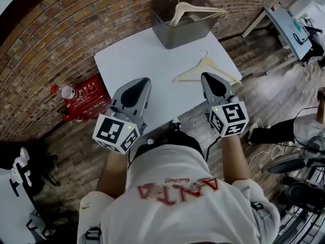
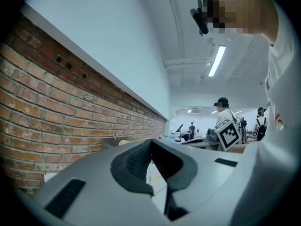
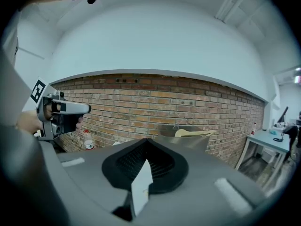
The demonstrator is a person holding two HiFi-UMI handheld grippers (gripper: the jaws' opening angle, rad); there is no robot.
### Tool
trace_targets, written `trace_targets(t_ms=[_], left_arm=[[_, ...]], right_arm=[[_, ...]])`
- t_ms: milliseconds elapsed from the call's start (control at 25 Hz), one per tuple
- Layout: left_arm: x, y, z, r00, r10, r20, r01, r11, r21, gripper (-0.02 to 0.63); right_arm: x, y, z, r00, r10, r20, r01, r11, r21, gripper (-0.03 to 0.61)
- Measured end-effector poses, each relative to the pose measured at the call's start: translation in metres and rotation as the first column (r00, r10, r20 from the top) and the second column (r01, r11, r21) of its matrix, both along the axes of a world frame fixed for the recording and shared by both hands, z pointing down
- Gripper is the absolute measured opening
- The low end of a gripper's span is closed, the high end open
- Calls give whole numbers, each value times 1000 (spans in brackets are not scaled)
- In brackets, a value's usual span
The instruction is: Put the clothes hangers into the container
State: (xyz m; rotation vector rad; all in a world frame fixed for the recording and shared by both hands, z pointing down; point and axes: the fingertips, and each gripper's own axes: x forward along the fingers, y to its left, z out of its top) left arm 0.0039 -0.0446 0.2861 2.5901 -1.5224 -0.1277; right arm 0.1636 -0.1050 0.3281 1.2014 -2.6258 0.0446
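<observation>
One hanger is in and one is left: you are lining up the second pick.

Your left gripper [image 1: 143, 81] hovers well short of the container [image 1: 175, 34] and to its left, pointing level, with its jaws together on nothing. The first hanger [image 1: 195, 9] rests inside the container, its hook poking above the rim. The second hanger [image 1: 193, 71] lies flat on the table [image 1: 137, 60], near the container's front and slightly to its right, hook toward it. Your right gripper [image 1: 208, 76] is on the side of that hanger away from the container, tipped slightly down. Its jaws are pressed together and empty, and its tip is just beside the hanger's bar. I judge this to be the reach for the second hanger. Next you would part the right jaws, slip them round a wooden arm, close, then lift and carry it to the container.
</observation>
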Motion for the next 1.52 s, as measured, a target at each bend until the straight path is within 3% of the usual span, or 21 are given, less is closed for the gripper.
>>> trace_targets(t_ms=[400, 800, 960, 1160, 1280, 1360, 1520], left_arm=[[27, -13, 17, 998, 67, -4, -67, 997, -42, 9], [92, -77, 34, 997, 70, 26, -66, 991, -113, 9], [121, -106, 50, 998, 50, 31, -45, 986, -161, 9], [152, -144, 73, 998, 25, 49, -14, 977, -211, 9], [165, -166, 84, 999, -3, 51, 15, 974, -227, 9], [171, -179, 91, 999, -26, 46, 37, 970, -240, 9], [171, -194, 106, 995, -76, 58, 89, 957, -276, 9]], right_arm=[[18, -12, 25, 998, 12, -69, -14, 999, -41, 3], [104, -95, 75, 979, 58, -193, -90, 983, -161, 6], [135, -134, 103, 970, 30, -240, -83, 973, -217, 56], [154, -175, 141, 959, -59, -277, -29, 952, -305, 142], [160, -194, 167, 942, -136, -306, 21, 936, -352, 156], [163, -203, 183, 916, -206, -345, 62, 921, -385, 171], [158, -216, 223, 829, -353, -434, 133, 878, -459, 199]])
